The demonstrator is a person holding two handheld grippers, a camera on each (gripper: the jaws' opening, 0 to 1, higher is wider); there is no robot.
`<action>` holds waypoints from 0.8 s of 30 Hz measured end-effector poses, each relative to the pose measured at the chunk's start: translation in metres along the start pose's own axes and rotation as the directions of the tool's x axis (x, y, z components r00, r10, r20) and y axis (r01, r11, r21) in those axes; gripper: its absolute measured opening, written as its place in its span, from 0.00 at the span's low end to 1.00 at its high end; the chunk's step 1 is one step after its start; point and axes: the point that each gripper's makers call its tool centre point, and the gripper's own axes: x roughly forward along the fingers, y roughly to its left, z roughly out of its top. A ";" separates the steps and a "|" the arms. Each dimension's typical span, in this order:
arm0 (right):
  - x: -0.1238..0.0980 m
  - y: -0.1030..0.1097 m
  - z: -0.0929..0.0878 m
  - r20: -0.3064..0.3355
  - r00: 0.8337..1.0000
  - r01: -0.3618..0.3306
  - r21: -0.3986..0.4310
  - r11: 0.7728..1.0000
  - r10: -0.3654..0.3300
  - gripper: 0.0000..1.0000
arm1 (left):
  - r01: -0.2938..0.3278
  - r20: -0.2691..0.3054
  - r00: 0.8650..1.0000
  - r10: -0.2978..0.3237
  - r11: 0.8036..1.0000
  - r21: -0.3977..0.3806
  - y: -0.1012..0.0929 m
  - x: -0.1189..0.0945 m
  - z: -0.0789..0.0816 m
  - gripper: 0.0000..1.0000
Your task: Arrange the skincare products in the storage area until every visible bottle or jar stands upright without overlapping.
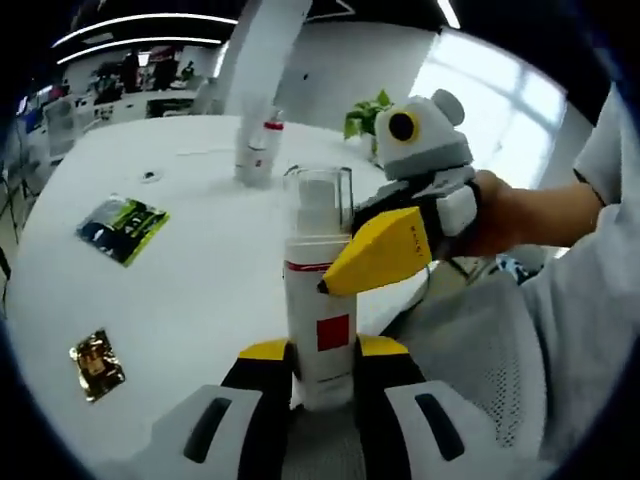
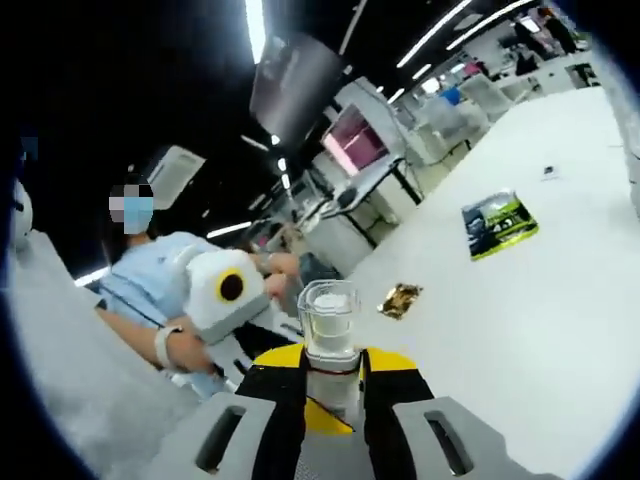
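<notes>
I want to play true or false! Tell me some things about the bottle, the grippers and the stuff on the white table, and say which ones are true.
1. The left gripper holds the white bottle near its bottom. True.
2. The bottle has a blue square on it. False: the square is red.
3. The right gripper is closed around the bottle's clear cap. True.
4. A green packet lies flat on the white table. True.
5. The small gold packet sits on top of the green packet. False: they lie apart.
6. The second bottle farther back on the table is lying down. False: it stands upright.
</notes>
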 end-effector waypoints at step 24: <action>-0.041 0.036 -0.018 -0.221 0.918 -0.381 -0.258 0.888 0.330 0.13 | 0.338 0.015 0.941 -0.339 0.941 0.024 -0.060 -0.004 0.002 0.18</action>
